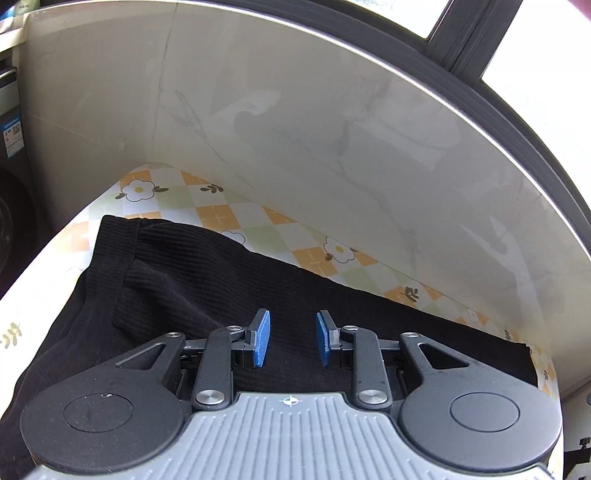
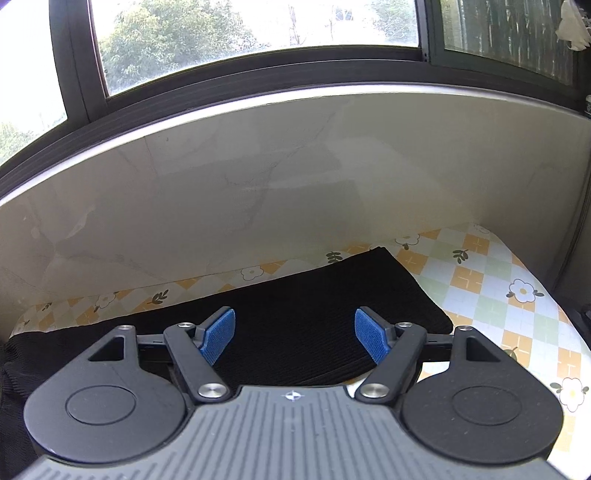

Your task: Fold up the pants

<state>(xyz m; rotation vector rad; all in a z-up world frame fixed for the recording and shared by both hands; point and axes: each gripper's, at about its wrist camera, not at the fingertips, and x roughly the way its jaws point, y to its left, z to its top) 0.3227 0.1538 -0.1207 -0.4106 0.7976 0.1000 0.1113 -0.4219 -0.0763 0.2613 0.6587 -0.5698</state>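
Item: black ribbed pants, laid flat on the surface, which wears a checked cloth of orange, green and white diamonds with flowers. Landmark: the pale marble-look wall under the window.

Position: the pants lie just beside the wall, with a strip of cloth showing between. Their long axis runs along the wall. In my left wrist view one end, with a banded hem, points toward the surface's far left corner, by a dark appliance. In my right wrist view the other end finishes in a square corner close to the wall, with bare cloth beyond it on the right.

My left hand-held gripper: over the pants, blue pads parted by a narrow gap, gripping nothing.

My right hand-held gripper: over the pants, blue pads set wide apart, gripping nothing.
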